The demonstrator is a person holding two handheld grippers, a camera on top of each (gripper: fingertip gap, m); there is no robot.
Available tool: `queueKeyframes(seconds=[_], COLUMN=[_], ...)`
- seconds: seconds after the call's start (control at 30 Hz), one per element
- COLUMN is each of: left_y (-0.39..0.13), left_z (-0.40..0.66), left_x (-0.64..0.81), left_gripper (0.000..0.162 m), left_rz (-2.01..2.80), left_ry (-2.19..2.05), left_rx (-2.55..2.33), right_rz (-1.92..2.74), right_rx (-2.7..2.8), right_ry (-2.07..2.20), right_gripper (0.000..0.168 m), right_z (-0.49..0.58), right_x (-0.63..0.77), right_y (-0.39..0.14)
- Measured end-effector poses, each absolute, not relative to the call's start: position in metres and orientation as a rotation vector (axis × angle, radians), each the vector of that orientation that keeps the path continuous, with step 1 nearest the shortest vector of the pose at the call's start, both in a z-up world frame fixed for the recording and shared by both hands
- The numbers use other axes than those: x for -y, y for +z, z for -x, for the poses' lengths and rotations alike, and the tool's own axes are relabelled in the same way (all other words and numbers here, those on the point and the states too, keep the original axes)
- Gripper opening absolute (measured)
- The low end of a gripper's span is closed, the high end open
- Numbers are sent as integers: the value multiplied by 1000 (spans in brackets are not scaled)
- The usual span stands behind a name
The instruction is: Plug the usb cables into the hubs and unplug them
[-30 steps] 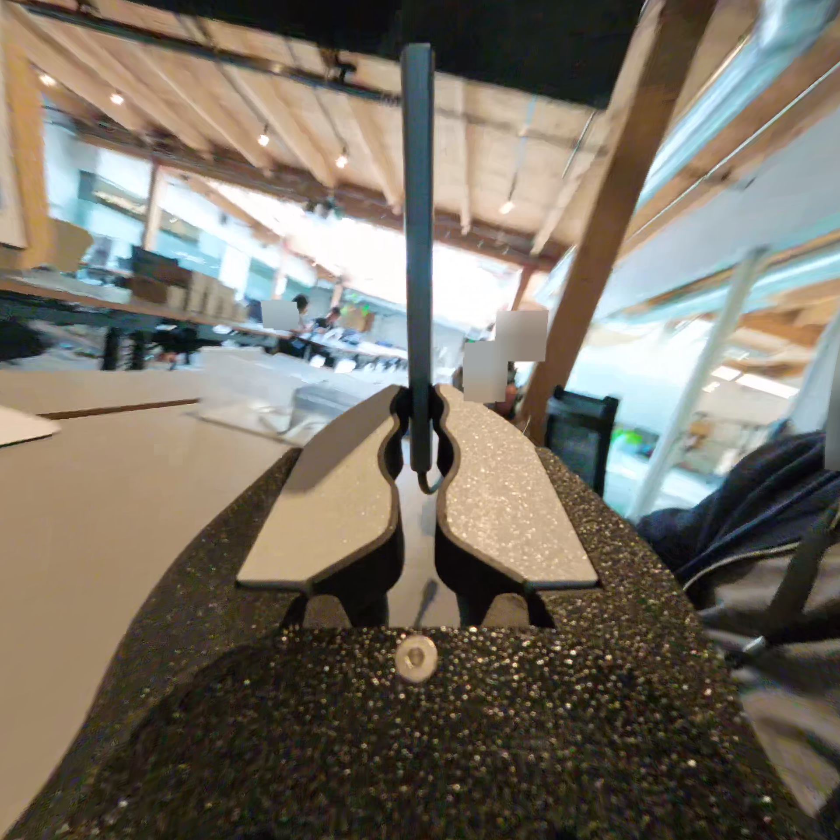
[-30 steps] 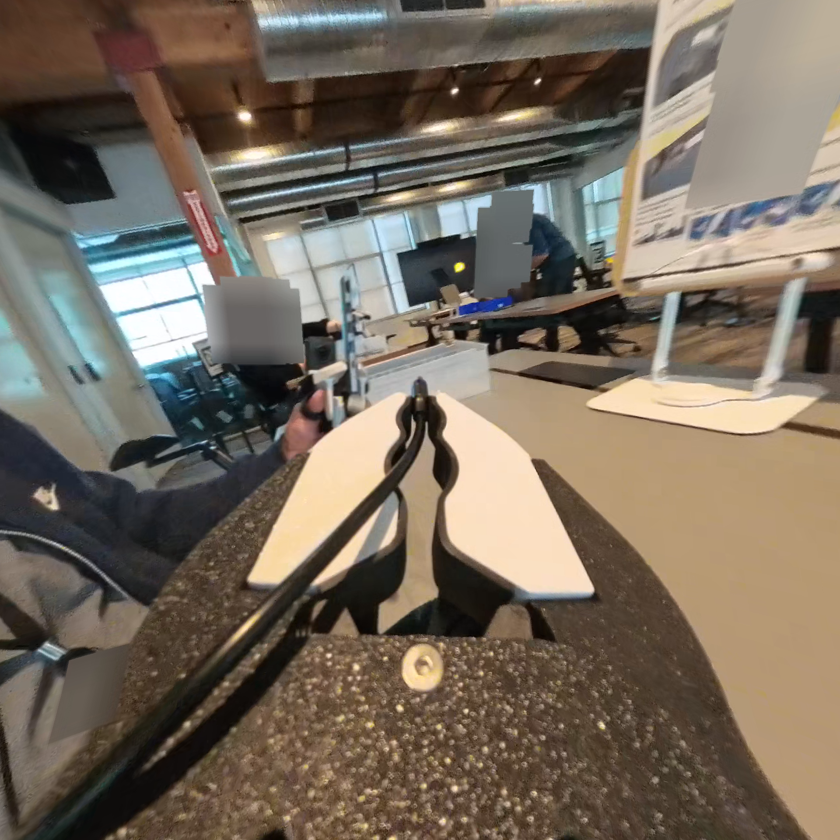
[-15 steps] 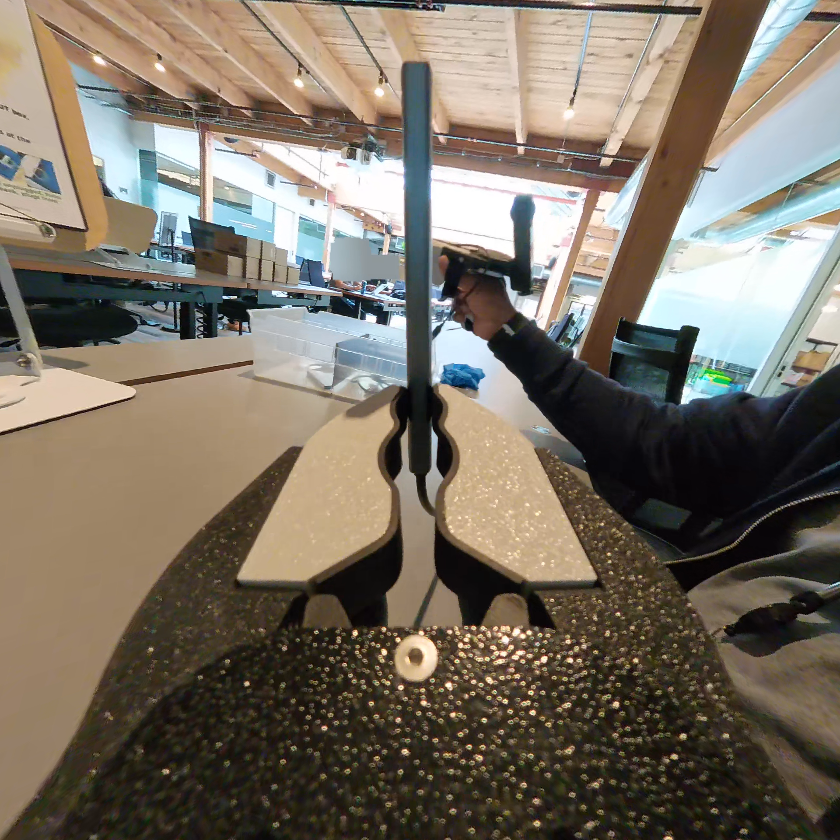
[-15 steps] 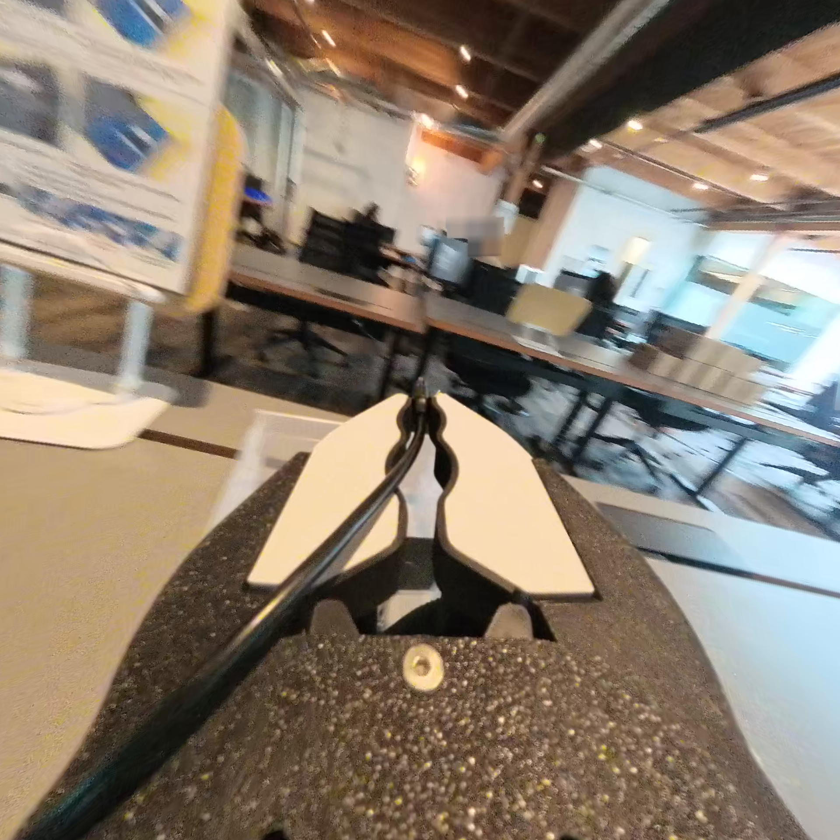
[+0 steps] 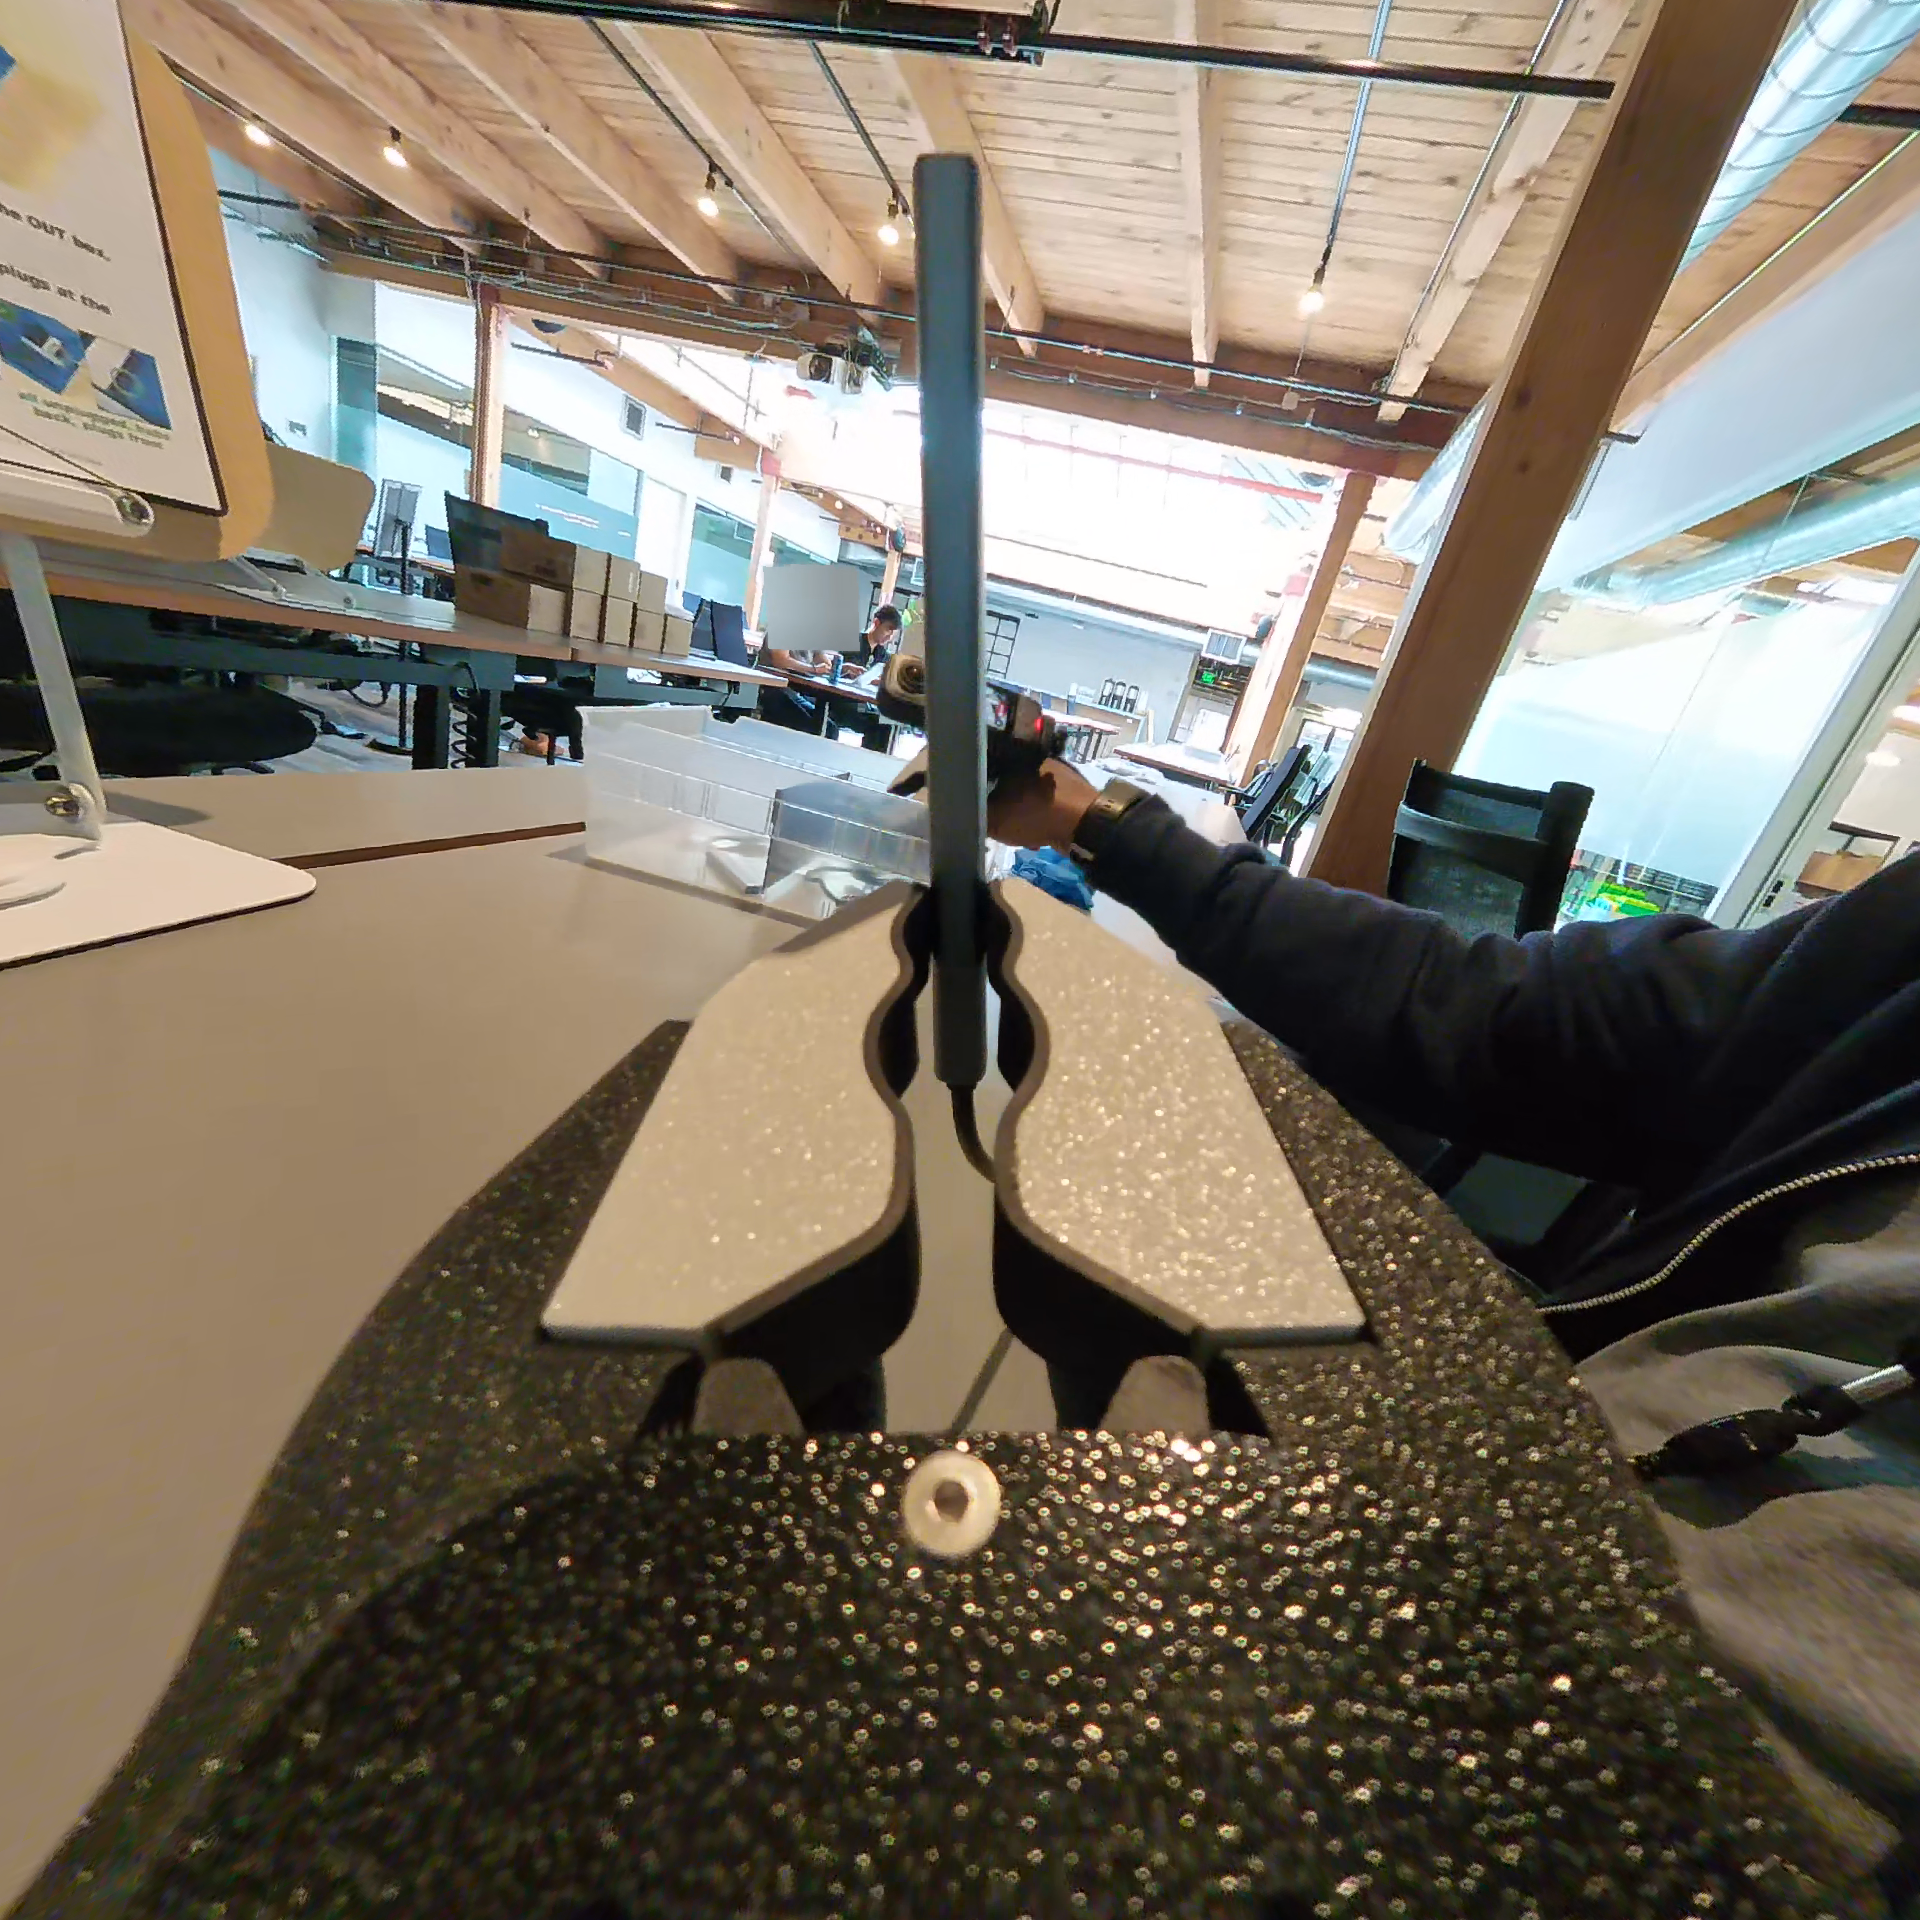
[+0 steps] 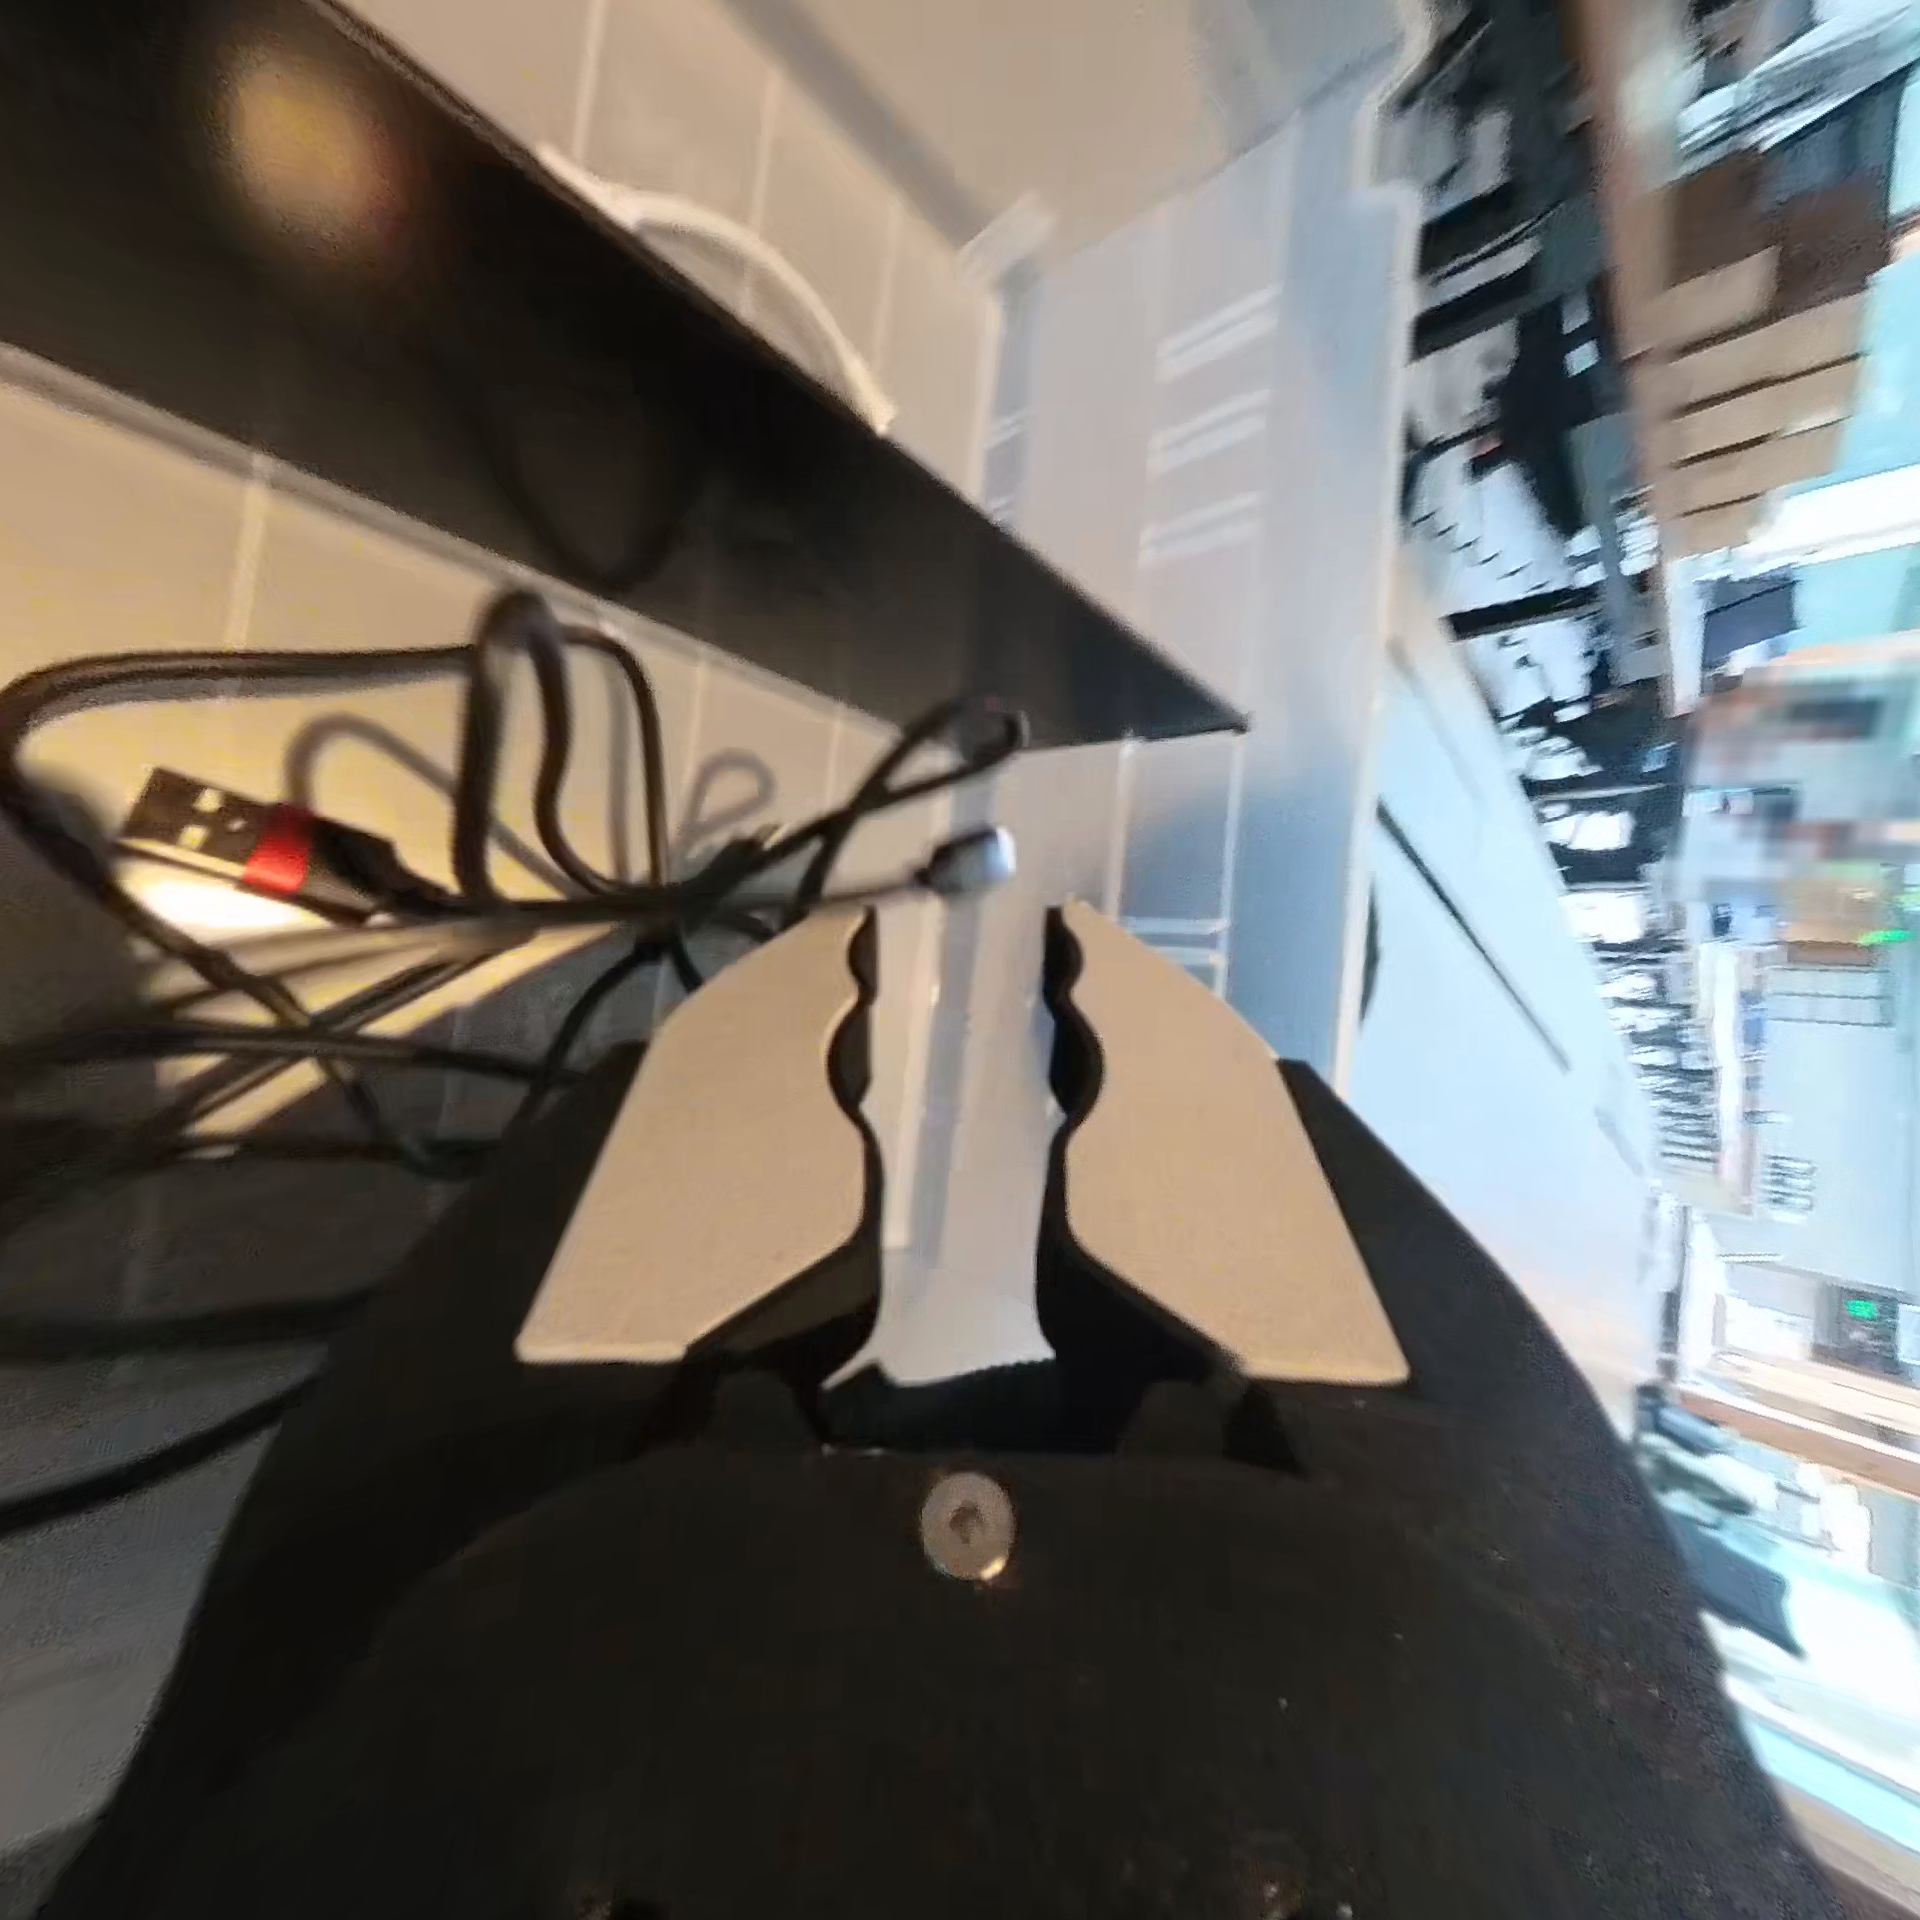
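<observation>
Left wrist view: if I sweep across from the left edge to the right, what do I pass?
Instruction board on its white stand → clear plastic bins → grey hub standing upright, clamped in the left gripper → the person's dark sleeve → wooden post → black chair.

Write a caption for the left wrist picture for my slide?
Left gripper fingers clamp an upright grey hub above the grey table.
</observation>
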State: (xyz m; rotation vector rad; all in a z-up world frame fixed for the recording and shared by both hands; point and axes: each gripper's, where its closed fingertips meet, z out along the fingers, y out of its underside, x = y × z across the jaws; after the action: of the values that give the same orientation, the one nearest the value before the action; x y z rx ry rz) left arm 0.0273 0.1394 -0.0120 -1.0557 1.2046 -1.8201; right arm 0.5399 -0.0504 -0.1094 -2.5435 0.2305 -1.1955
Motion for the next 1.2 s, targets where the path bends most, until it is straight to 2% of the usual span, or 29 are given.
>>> queueKeyframes(seconds=[0.13,0.2,0.33,0.43,0.47,0.57,0.63,0.73,0.77,0.83,1.03,1.1,1.2], left_y=[-11,-12,-16,-19,-20,-22,-22,-25,-26,-30,-37,-39,-38], left_z=[-27,-28,-31,-40,-44,-59,-66,-73,-74,-74,-73,-74,-78], left_x=[-141,-142,-145,-141,-138,-115,-94,-70,-65,-61,-61,-62,-72], left_gripper=[9,9,10,9,9,9,9,10,10,10,10,10,23], left_rz=[1057,1068,1099,1114,1114,1082,1050,1015,1009,1008,1050,1067,1126], left_ry=[-1819,-1817,-1786,-1756,-1748,-1756,-1820,-1872,-1867,-1830,-1840,-1839,-1827], left_rx=[-1194,-1190,-1196,-1237,-1262,-1366,-1426,-1491,-1512,-1544,-1564,-1558,-1483], right_rz=[2625,2593,2286,1970,1873,1599,1541,1647,1682,1683,1615,1615,1621], right_rx=[-345,-416,-570,-449,-333,112,315,446,469,488,430,426,433], right_ry=[-992,-950,-917,-675,-507,87,379,580,594,617,571,587,531], right_gripper=[68,81,86,87,83,50,51,61,64,59,17,15,10], right_z=[-533,-534,-529,-475,-437,-276,-186,-107,-93,-73,-70,-72,-78], right_x=[61,68,82,62,44,-1,-21,-57,-66,-73,-79,-78,-78], right_y=[-112,-104,-59,-13,5,47,43,2,-9,-15,-8,-8,-8])
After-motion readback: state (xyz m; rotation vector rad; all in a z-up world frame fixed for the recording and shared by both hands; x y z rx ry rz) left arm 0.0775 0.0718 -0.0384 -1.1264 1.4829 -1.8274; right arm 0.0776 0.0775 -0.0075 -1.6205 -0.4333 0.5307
